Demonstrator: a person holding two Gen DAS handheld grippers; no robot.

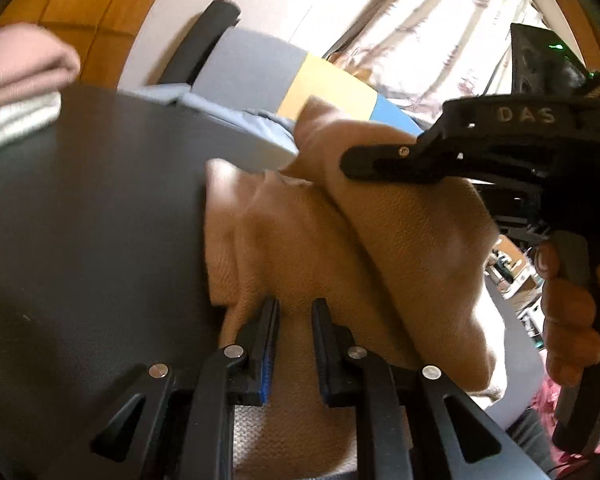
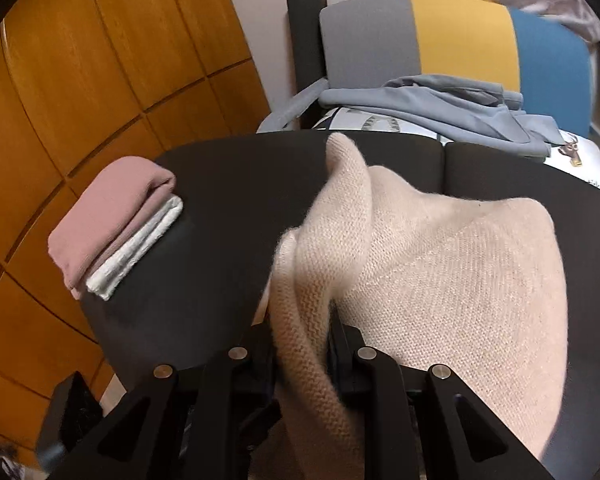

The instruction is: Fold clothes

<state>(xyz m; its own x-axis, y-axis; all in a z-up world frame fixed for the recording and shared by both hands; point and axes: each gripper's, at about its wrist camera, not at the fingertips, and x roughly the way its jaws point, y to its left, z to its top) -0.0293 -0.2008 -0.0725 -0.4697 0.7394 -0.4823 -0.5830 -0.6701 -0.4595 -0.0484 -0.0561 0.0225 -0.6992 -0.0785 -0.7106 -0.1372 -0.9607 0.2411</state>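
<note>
A cream knitted sweater (image 2: pixel 440 272) lies rumpled on the dark table (image 2: pixel 228 184), one ridge of it pulled up toward the camera. My right gripper (image 2: pixel 302 340) is shut on that thick fold. In the left wrist view the same sweater (image 1: pixel 400 240) looks beige, and the right gripper (image 1: pixel 348 162) pinches its upper edge from the right, held by a person's hand (image 1: pixel 568 320). My left gripper (image 1: pixel 296 320) has its fingers close together, with sweater cloth running between them toward the camera.
A folded pink garment (image 2: pixel 112 216) rests on a folded white one (image 2: pixel 136 252) at the table's left edge. Behind the table stands a grey, yellow and blue chair (image 2: pixel 460 40) with a grey-blue garment (image 2: pixel 440 108) draped on it. Wooden panelling (image 2: pixel 80 80) lines the left.
</note>
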